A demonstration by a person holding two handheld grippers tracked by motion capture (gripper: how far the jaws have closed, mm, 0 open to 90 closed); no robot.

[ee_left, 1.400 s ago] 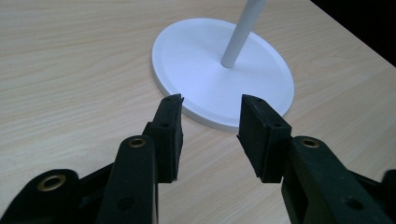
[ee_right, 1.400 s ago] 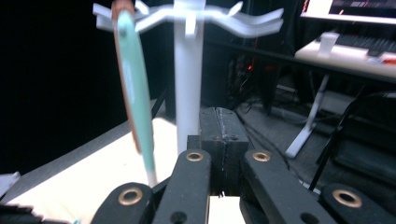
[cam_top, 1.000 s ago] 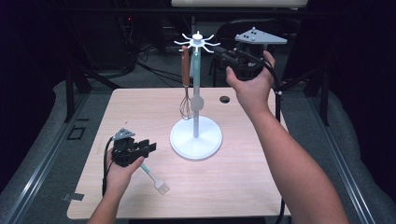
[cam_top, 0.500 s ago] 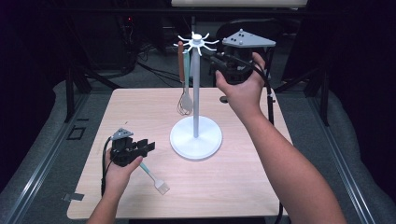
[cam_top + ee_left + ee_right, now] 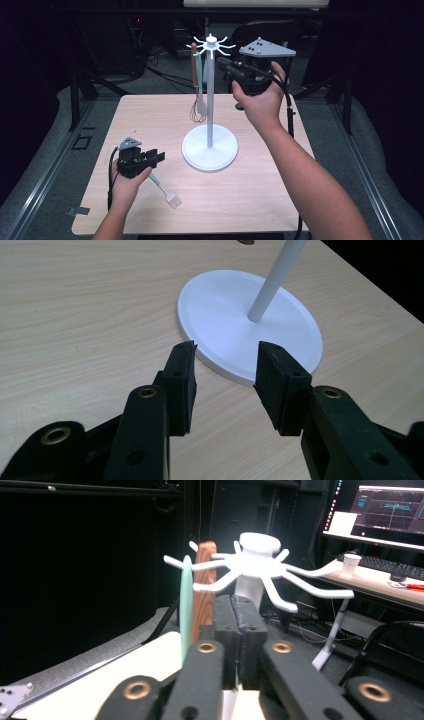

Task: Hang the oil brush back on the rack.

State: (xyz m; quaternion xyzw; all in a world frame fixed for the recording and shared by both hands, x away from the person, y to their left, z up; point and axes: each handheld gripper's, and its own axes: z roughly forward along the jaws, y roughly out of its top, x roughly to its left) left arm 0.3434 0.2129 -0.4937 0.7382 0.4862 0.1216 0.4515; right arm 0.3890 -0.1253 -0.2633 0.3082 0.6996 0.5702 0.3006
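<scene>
- Right gripper (image 5: 223, 63) is up at the hook crown of the white utensil stand (image 5: 209, 107), over the far half of the desk (image 5: 280, 195).
- In the right gripper view its pads read as pressed together right under the crown (image 5: 257, 562). The jaws have just been easing open, but only barely, and nothing shows between them.
- Mint-handled spatula (image 5: 200, 80) hangs from a hook on the left side of the crown, with its pale head low beside the pole.
- The spatula is just beside the right gripper's tips, to their left. It is not in the jaws, and I cannot tell whether it touches them.
- In the right gripper view the mint handle (image 5: 186, 600) stands upright just left of the closed pads.
- Whisk (image 5: 196, 111) with a wooden handle (image 5: 205, 580) hangs from a neighbouring hook, right against the spatula. Its wire head is just above the desk.
- Left gripper (image 5: 156, 157) rests on the desk near the near-left corner, pointing toward the stand's round base (image 5: 209, 150).
- The left gripper's jaws are moderately wide. The left gripper view (image 5: 226, 352) has bare desk in the gap and the base just beyond the tips.
- Teal-handled brush (image 5: 165, 190) lies flat on the desk just beside the left gripper. Its handle end is at the jaws' near side and its head points toward the near edge. It is not gripped.
</scene>
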